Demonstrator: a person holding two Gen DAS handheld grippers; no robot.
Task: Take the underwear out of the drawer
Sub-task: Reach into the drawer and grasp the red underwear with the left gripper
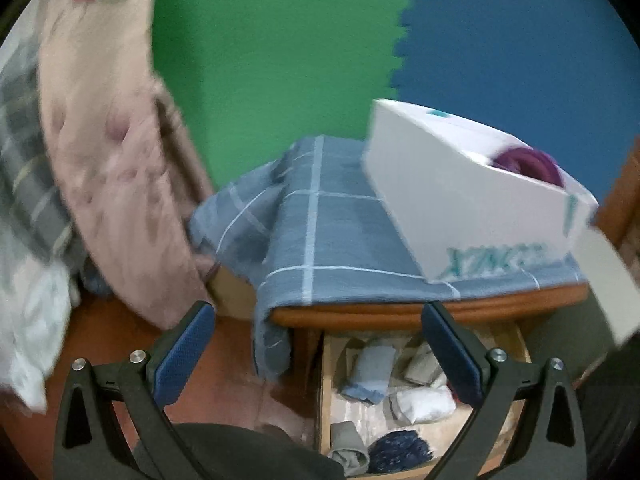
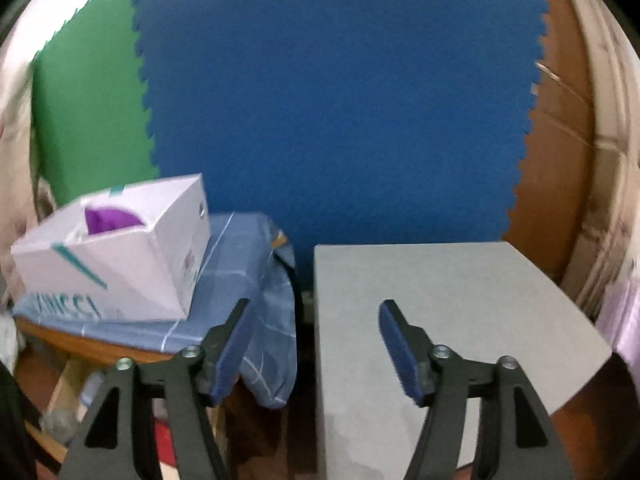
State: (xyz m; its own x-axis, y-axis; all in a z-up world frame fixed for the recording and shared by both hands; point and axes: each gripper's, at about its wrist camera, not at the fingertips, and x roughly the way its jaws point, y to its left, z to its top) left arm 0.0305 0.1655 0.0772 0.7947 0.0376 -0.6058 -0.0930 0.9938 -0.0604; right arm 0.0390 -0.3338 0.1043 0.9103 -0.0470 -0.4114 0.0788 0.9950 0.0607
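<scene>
The wooden drawer [image 1: 325, 400] is pulled open below the nightstand top. It holds several folded pieces of underwear: a light blue one [image 1: 370, 370], a white one [image 1: 420, 398], a grey one [image 1: 348, 448] and a dark navy patterned one [image 1: 398, 450]. My left gripper [image 1: 318, 312] is open and empty, above and in front of the drawer. My right gripper [image 2: 314, 308] is open and empty, held over the gap between the nightstand and a grey box [image 2: 448, 340]. The drawer's edge [image 2: 60, 396] shows at the lower left of the right wrist view.
A white cardboard box [image 1: 460, 208] with purple cloth [image 1: 528, 164] inside stands on a blue checked cloth [image 1: 320, 232] on the nightstand top. Pink and grey bedding [image 1: 100, 140] hangs at the left. Green and blue foam mats [image 2: 320, 100] cover the wall.
</scene>
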